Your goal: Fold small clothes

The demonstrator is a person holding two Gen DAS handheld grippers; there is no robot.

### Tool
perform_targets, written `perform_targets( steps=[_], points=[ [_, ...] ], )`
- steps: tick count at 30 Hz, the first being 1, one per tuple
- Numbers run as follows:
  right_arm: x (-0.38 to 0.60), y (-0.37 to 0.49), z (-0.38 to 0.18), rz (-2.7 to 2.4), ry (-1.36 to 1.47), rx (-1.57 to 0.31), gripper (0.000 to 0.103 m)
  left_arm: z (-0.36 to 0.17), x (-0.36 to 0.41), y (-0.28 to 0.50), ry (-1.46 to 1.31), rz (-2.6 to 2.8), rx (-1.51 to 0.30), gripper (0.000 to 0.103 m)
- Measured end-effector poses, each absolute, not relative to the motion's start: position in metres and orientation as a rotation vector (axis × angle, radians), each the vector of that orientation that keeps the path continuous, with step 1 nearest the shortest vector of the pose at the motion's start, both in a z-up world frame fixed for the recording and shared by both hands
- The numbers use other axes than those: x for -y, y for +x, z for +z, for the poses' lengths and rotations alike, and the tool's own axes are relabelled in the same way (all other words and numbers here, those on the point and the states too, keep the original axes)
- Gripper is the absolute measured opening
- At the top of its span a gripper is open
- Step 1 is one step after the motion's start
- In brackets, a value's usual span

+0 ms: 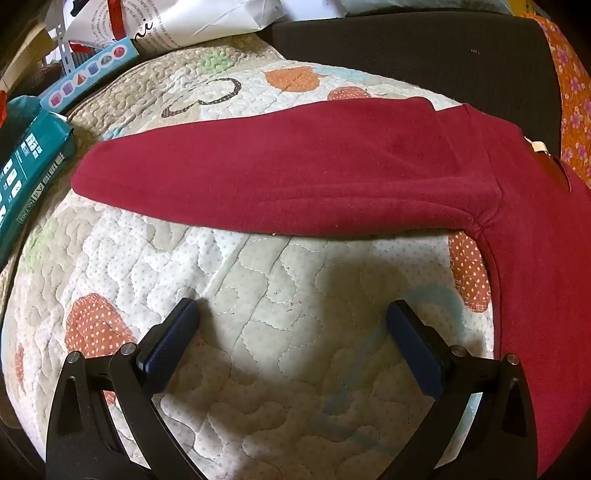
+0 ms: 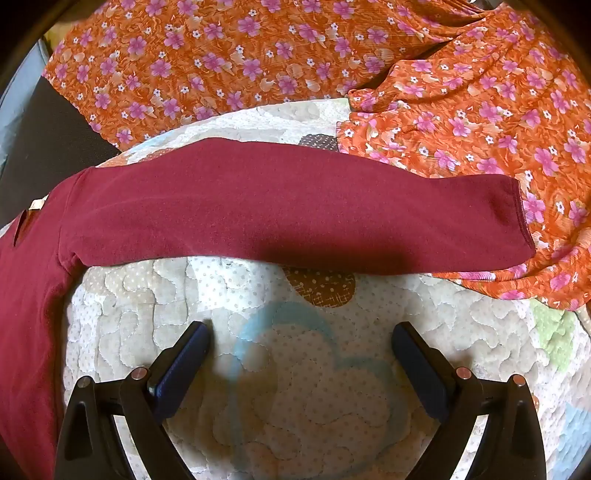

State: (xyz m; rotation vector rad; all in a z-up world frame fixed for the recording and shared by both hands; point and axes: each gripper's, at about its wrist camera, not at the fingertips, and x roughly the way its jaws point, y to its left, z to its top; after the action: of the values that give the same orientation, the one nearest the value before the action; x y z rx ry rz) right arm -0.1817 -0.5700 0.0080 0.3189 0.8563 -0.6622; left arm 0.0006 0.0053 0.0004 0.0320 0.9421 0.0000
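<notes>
A dark red long-sleeved top (image 1: 295,173) lies flat on a quilted patterned mat (image 1: 258,332). In the left wrist view its left sleeve stretches out to the left and its body runs down the right edge. In the right wrist view the other sleeve (image 2: 295,210) stretches to the right, its cuff (image 2: 517,218) resting on orange fabric. My left gripper (image 1: 293,314) is open and empty above the bare mat, short of the sleeve. My right gripper (image 2: 301,336) is open and empty above the mat (image 2: 295,387), short of the other sleeve.
An orange floral cloth (image 2: 258,62) lies bunched behind and right of the right sleeve. Teal boxes (image 1: 26,166), a light blue box (image 1: 92,70) and white paper (image 1: 192,22) sit at the mat's far left. A dark surface (image 1: 406,51) lies behind the top.
</notes>
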Motion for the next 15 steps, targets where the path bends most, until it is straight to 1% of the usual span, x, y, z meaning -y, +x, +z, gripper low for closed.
perform_targets(
  steps=[5,8,11,15],
  points=[
    [0.578,-0.188,0.008,-0.657,0.331,-0.863,0.099,0.003,0.008,0.000,0.112,0.025,-0.944,0.102],
    [0.568,-0.192,0.009,-0.676,0.315,-0.873,0.098,0.009,0.011,-0.002,0.233,-0.036,-0.958,0.102],
    [0.552,-0.202,0.015,-0.718,0.296,-0.895,0.097,0.021,0.014,-0.002,0.298,-0.121,-0.993,0.102],
    [0.513,-0.205,0.048,-0.696,0.217,-0.861,0.097,0.062,0.015,-0.011,0.186,-0.141,-0.945,0.102]
  ],
)
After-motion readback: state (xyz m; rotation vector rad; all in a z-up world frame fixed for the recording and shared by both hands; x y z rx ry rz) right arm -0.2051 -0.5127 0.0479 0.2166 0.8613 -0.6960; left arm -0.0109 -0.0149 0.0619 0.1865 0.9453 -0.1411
